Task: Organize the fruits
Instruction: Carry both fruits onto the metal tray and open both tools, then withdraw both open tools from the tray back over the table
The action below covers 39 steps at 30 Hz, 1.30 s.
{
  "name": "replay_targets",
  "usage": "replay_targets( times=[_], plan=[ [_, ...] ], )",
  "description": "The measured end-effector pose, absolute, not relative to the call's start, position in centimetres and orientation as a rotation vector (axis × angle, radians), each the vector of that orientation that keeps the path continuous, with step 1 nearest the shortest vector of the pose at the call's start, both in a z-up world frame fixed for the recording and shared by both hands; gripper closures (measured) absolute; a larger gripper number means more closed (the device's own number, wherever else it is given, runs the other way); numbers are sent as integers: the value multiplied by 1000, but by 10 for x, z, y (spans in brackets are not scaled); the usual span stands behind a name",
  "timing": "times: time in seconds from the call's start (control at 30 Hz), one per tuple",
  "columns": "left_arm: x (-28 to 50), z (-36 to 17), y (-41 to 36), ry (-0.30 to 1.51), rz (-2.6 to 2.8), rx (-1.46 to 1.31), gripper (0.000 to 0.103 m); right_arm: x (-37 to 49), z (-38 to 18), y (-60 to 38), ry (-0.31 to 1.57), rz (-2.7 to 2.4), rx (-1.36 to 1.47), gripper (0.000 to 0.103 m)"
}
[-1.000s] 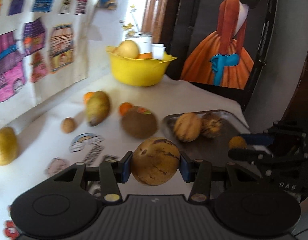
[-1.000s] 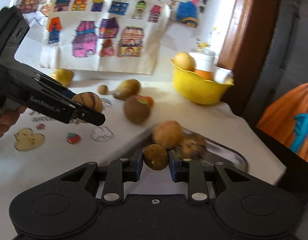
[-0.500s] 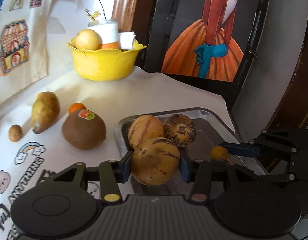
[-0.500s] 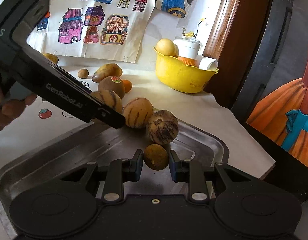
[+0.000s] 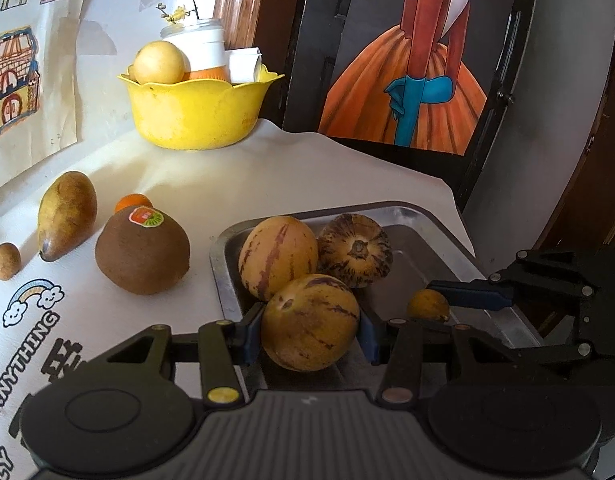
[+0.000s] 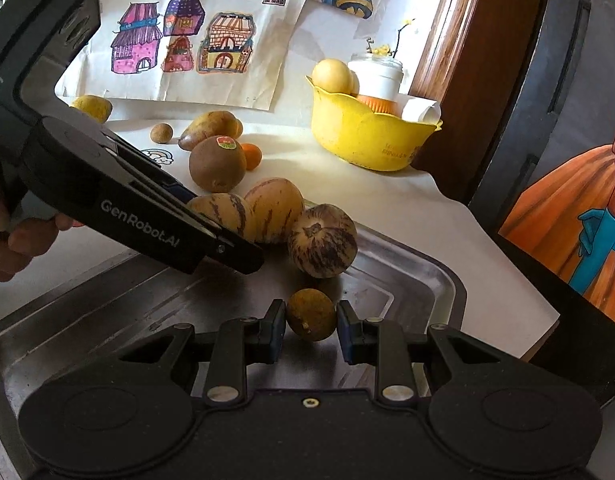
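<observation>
My left gripper (image 5: 310, 330) is shut on a striped yellow melon (image 5: 310, 322) and holds it over the near-left part of the metal tray (image 5: 423, 248), next to two more striped melons (image 5: 277, 256) (image 5: 354, 250). My right gripper (image 6: 311, 326) has opened a little around a small brown round fruit (image 6: 310, 314) that rests on the tray (image 6: 107, 312); gaps show at both pads. In the right wrist view the left gripper (image 6: 147, 216) reaches in from the left with its melon (image 6: 223, 212).
On the white table left of the tray lie a large kiwi (image 5: 142, 250), a small orange (image 5: 132, 201), a mango (image 5: 66, 214) and a small brown fruit (image 5: 5, 261). A yellow bowl (image 5: 195, 108) with fruit stands at the back. The table edge (image 6: 519, 280) runs right of the tray.
Both grippers moved over the tray and came down. My left gripper carried the melon beside the two melons. My right gripper set the small fruit on the tray and its fingers parted.
</observation>
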<state>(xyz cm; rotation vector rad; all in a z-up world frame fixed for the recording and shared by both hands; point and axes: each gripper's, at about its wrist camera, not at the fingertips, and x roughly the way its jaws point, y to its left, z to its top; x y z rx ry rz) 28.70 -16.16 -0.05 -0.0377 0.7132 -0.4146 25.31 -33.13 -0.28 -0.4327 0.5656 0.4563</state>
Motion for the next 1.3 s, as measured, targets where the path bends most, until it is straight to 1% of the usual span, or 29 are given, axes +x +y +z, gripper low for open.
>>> replay_targets(
  times=[0.5, 0.6, 0.67, 0.73, 0.77, 0.83, 0.87, 0.93, 0.97, 1.03, 1.1, 1.3],
  plan=[
    [293, -1, -162, 753, -422, -64, 50, 251, -6, -328, 552, 437, -464, 72],
    [292, 4, -157, 735, -414, -94, 44, 248, -5, -326, 542, 428, -476, 71],
    [290, 8, -155, 716, -398, -90, 39, 247, -3, -327, 536, 418, -476, 65],
    [287, 14, -153, 693, -385, -88, 29, 246, 0, -327, 535, 393, -468, 49],
    [285, 18, -152, 681, -375, -92, 27, 245, 1, -328, 534, 380, -462, 47],
    [281, 22, -150, 665, -357, -99, 19, 242, 5, -329, 529, 363, -453, 35],
    [279, 24, -149, 657, -347, -102, 17, 240, 7, -329, 524, 355, -450, 32],
    [274, 28, -146, 646, -324, -111, 8, 234, 13, -331, 508, 338, -443, 20],
    [270, 30, -144, 639, -311, -116, 5, 231, 16, -331, 504, 333, -440, 18],
    [264, 35, -141, 627, -288, -123, 1, 223, 22, -331, 494, 323, -428, 6],
    [253, 40, -137, 613, -277, -121, 1, 215, 28, -332, 493, 296, -410, 1],
    [220, 48, -123, 617, -264, -131, 1, 192, 38, -331, 539, 245, -328, 1]
  ],
)
